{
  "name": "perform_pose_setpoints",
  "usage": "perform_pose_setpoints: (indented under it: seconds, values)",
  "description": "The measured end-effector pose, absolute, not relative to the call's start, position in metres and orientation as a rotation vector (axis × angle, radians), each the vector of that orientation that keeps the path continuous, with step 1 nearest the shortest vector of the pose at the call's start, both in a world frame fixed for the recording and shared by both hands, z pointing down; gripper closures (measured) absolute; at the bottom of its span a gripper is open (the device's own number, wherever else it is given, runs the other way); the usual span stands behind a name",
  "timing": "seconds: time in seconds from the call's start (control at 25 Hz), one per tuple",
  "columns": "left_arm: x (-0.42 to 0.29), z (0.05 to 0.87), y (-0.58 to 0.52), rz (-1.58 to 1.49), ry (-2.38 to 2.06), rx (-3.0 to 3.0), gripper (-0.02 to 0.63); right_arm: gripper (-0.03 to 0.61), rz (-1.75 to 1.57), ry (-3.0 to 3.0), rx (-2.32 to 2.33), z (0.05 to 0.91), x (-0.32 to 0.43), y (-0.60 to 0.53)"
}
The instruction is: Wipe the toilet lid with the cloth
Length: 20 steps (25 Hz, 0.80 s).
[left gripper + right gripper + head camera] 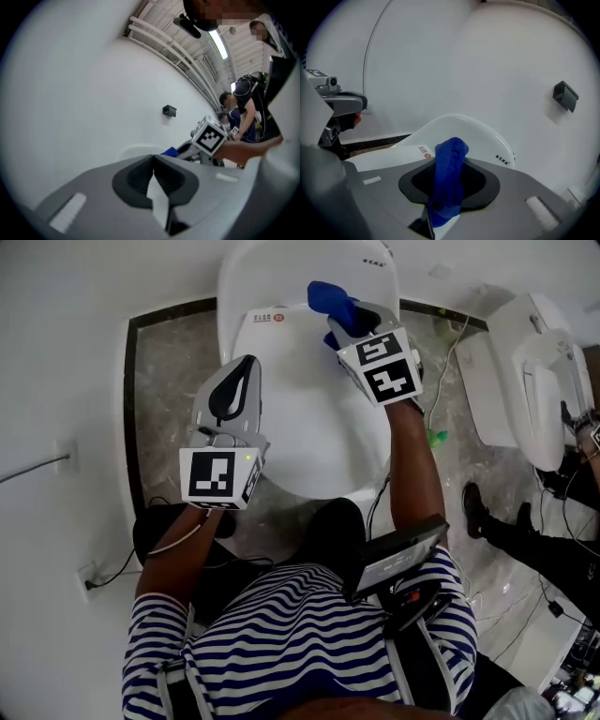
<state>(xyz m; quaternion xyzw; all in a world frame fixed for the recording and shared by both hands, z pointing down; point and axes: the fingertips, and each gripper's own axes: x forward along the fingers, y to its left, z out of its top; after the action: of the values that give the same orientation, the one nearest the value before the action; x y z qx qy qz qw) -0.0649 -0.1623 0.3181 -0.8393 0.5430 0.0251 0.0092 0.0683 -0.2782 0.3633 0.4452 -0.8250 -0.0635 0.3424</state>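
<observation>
The white toilet lid (300, 409) lies closed in the middle of the head view. A blue cloth (330, 298) is pinched in my right gripper (349, 317), which is shut on it over the lid's far right end, by the tank (281, 268). In the right gripper view the cloth (449, 173) sticks up folded between the jaws, with the lid's label end behind it. My left gripper (246, 367) hovers at the lid's left edge, shut with nothing in it. In the left gripper view its jaws (153, 158) meet, and the cloth (169, 151) shows beyond them.
A second white toilet (534, 381) stands at the right, with a person's shoe (473, 502) and cables on the floor near it. The marble floor (164, 381) has a dark border. A wall socket (66, 456) sits at the left, and a small green object (437, 438) lies right of the toilet.
</observation>
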Motion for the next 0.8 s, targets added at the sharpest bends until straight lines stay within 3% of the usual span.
perform_pose_setpoints:
  seconds: [0.8]
  values:
    - [-0.076,0.324,-0.175,0.057,1.71,-2.619,0.612,0.462,0.019,-2.025,0.986,0.451,0.046,-0.324]
